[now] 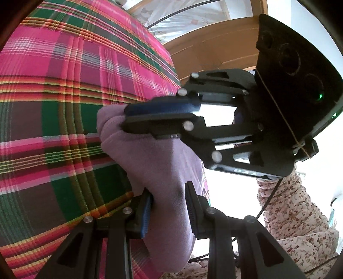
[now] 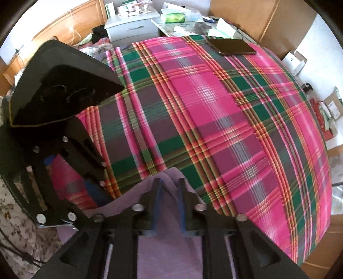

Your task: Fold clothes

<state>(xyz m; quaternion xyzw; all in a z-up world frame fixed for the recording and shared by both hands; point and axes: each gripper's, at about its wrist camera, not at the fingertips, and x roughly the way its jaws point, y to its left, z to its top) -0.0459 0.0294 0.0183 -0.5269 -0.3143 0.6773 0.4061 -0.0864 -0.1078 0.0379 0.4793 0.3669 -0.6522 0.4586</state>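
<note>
on plaid cloth [image 2: 214, 111], soft lilac garment [image 1: 158, 163]

Plaid-covered bed [image 2: 214, 111], dark tablet [image 2: 231, 49] (far corner), lilac garment [image 2: 169, 178]

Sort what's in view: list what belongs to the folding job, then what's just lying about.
Job:
- lilac garment
- left gripper, closed on the garment
- right gripper, shut on the garment
- plaid cloth underneath

Lying about:
- dark phone
- white nightstand
- green packet
</note>
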